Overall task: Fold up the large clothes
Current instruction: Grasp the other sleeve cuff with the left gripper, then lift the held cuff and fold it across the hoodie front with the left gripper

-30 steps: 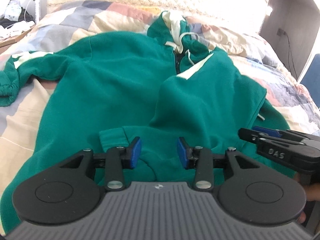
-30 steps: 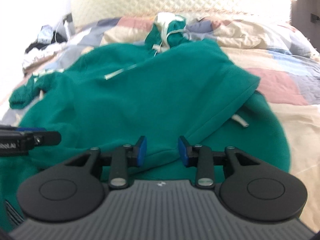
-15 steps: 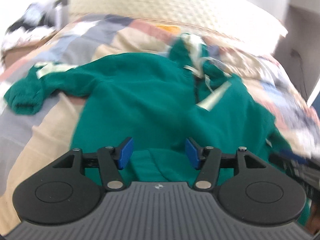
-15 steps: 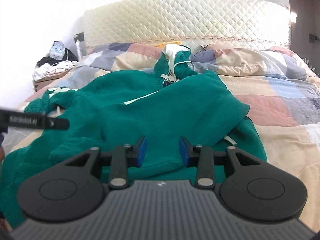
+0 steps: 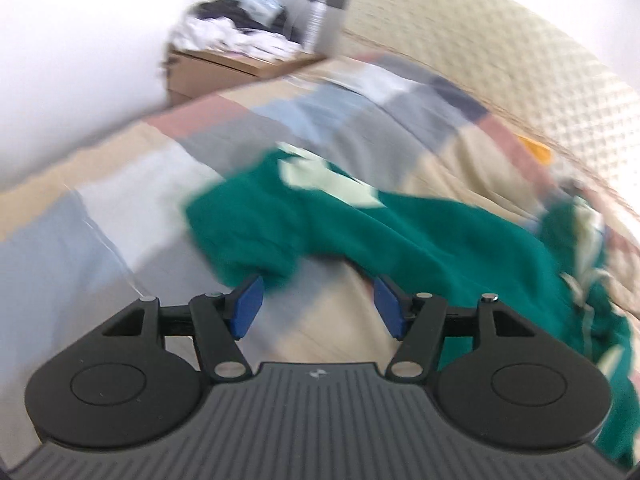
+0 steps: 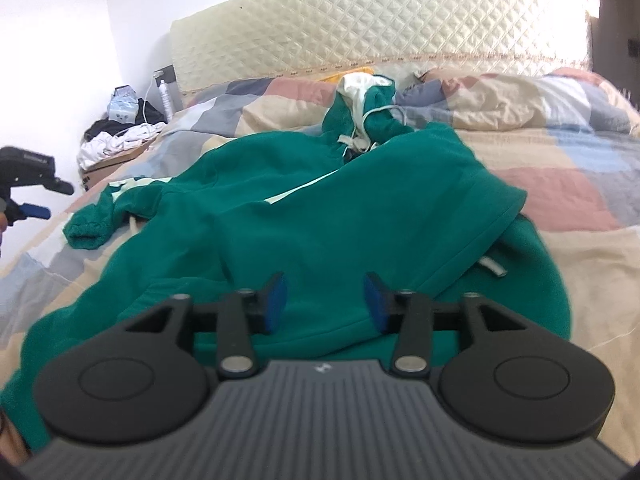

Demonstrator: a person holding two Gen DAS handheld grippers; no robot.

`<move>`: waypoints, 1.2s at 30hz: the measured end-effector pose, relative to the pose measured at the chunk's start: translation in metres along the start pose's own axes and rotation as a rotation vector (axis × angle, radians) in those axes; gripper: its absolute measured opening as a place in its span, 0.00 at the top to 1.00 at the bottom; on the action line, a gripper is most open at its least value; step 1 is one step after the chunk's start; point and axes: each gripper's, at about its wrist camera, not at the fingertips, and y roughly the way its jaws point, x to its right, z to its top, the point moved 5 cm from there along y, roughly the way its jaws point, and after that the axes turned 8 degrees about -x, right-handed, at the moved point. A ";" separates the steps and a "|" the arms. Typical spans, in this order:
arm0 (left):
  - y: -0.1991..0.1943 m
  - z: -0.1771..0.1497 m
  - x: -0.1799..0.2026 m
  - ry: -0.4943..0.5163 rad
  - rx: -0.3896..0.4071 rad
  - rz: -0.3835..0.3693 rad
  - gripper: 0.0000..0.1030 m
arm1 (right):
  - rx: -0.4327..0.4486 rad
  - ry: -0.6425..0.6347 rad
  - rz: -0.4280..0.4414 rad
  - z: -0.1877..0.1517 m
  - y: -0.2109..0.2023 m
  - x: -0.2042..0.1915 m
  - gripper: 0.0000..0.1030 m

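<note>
Lying across the patchwork bed (image 6: 560, 184), the green hoodie (image 6: 320, 216) has one side folded over; its other sleeve (image 6: 100, 220) remains outstretched, apparently next. That calls for pinching the cuff and carrying it inward. A second ago both tools hovered over the hem; now the left tool (image 5: 316, 306) points at the sleeve, opening, empty. The right tool (image 6: 325, 304), opening, holds nothing.

Left claw (image 5: 316, 304) tilted downward, rolled, jaws opening, blue pads (image 5: 246, 308) well apart, nothing pressed between them. Seen also at the far left edge of the right wrist view, raised. Right claw (image 6: 322, 306) angled downward, jaws opening, pads (image 6: 274, 306) apart, gripping nothing.
</note>
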 end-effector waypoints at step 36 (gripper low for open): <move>0.113 0.026 -0.026 0.297 -0.052 0.016 0.66 | -0.117 -0.011 -0.095 -0.006 0.058 0.002 0.26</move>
